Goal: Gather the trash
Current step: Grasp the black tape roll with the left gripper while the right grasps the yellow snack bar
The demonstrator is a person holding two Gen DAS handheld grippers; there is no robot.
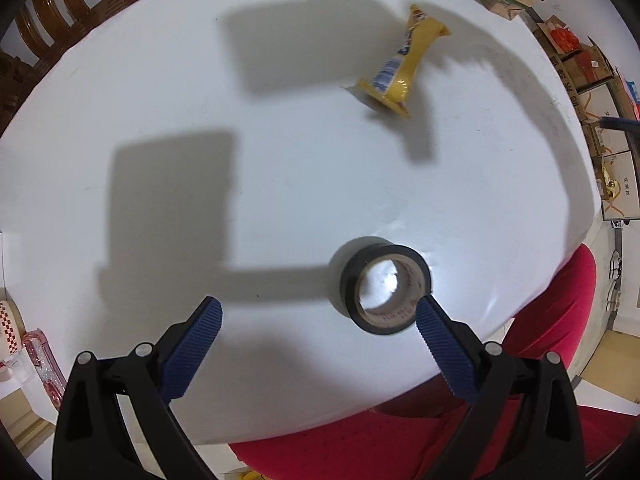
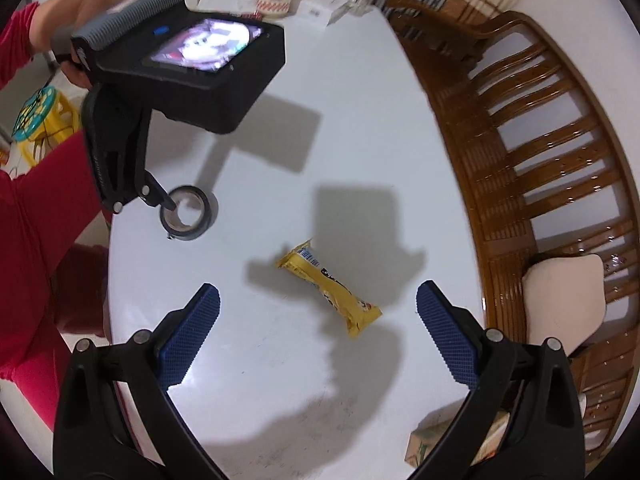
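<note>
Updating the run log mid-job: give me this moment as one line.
left tool: open, at black tape roll | right tool: open, above yellow wrapper | both items on white table | nothing held

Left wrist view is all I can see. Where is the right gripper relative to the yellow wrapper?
Observer: The right gripper is open above the table, and the wrapper lies ahead between its fingers, untouched.
Operator: Is my left gripper on the tape roll?
Observer: In the right wrist view, one finger of the left gripper overlaps the hole of the tape roll. I cannot tell whether it touches.
Operator: What is beside the table over there?
Observer: A wooden bench with a pale cushion on its seat.
</note>
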